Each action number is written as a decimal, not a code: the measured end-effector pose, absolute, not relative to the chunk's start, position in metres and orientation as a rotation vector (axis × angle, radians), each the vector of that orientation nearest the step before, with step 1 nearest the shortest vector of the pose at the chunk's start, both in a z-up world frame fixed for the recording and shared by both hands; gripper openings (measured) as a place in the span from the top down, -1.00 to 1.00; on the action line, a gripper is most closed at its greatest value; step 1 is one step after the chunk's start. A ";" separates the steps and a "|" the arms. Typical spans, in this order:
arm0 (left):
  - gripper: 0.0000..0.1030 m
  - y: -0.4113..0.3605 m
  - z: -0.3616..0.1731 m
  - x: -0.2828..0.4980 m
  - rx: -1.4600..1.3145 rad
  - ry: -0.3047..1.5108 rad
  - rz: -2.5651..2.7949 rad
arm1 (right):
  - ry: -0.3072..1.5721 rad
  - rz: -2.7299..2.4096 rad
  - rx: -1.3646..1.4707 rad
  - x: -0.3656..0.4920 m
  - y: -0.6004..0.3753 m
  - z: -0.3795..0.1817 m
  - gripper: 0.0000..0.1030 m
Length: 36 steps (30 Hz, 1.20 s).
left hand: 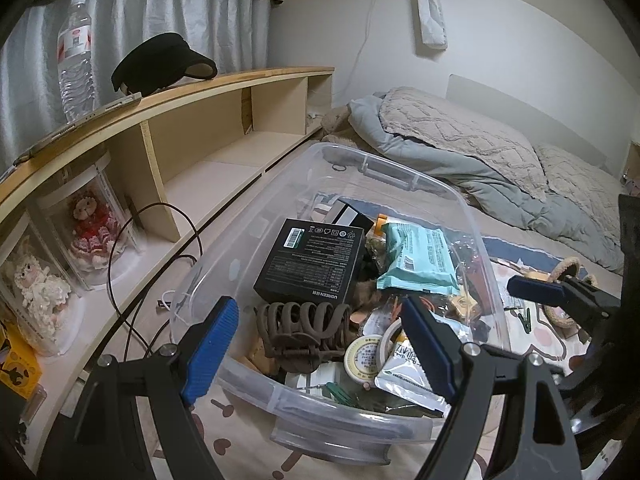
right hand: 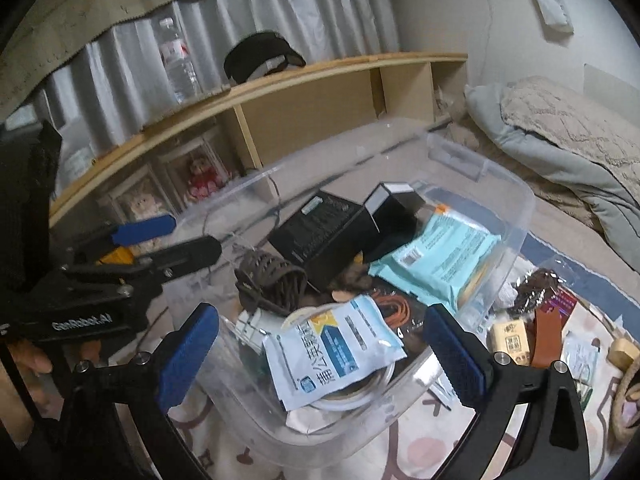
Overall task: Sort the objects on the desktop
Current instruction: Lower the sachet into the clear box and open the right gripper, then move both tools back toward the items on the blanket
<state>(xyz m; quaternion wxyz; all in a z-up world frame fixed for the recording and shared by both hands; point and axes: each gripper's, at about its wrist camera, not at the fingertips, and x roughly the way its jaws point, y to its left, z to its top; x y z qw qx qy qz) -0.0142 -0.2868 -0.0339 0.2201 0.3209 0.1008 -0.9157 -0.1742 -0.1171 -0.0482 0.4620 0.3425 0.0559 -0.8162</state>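
A clear plastic bin [left hand: 476,216] [right hand: 520,200] sits on a patterned sheet. Inside lie a black box [left hand: 310,264] [right hand: 320,232], a teal pack [left hand: 420,260] [right hand: 440,260], a brown hair claw [left hand: 304,328] [right hand: 272,280] and a tape roll [left hand: 366,356]. A white-and-blue sachet [right hand: 332,352] [left hand: 404,376] rests on top at the near end. My right gripper [right hand: 322,356] is open wide over the near rim, the sachet lying untouched between its pads. My left gripper [left hand: 320,344] [right hand: 196,234] is open at the bin's near left corner and holds nothing.
Loose items lie right of the bin: a brown strap [right hand: 548,332], a small yellow packet [right hand: 510,338], a bag with something dark [right hand: 536,284]. A wooden shelf [left hand: 224,80] bears a water bottle [left hand: 76,52], a black visor [left hand: 160,60] and boxed dolls. A quilt [left hand: 460,132] lies behind; a cable [left hand: 120,248] to the left.
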 end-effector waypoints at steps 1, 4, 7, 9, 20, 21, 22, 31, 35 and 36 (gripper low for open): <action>-0.63 -0.287 -0.034 -0.014 0.887 0.281 -2.531 | 0.127 -2.004 0.834 -0.174 -0.116 -0.046 -0.98; -0.63 -0.287 -0.031 -0.011 0.878 0.289 -2.532 | 0.110 -2.009 0.786 -0.171 -0.110 -0.035 -0.98; -0.63 -0.287 -0.028 -0.008 0.863 0.297 -2.538 | 0.108 -2.031 0.735 -0.166 -0.102 -0.021 -0.99; -0.63 -0.287 -0.024 -0.006 0.856 0.298 -2.545 | 0.099 -2.047 0.707 -0.163 -0.095 -0.012 -0.99; -0.63 -0.266 -0.001 0.004 0.801 0.266 -2.628 | 0.088 -2.174 0.618 -0.140 -0.044 0.019 -0.99; -0.63 -0.266 0.001 0.004 0.802 0.276 -2.640 | 0.092 -2.186 0.620 -0.138 -0.038 0.019 -0.99; -0.63 -0.264 0.003 0.005 0.798 0.284 -2.649 | 0.094 -2.197 0.622 -0.137 -0.034 0.019 -0.99; -0.77 -0.235 0.021 0.011 0.744 0.249 -2.741 | 0.066 -2.367 0.645 -0.125 0.032 0.017 -1.00; -0.98 -0.218 0.026 0.014 0.701 0.193 -2.777 | 0.045 -2.440 0.645 -0.118 0.059 0.016 -1.00; -0.99 -0.214 0.027 0.015 0.691 0.185 -2.791 | 0.040 -2.456 0.642 -0.117 0.066 0.016 -1.00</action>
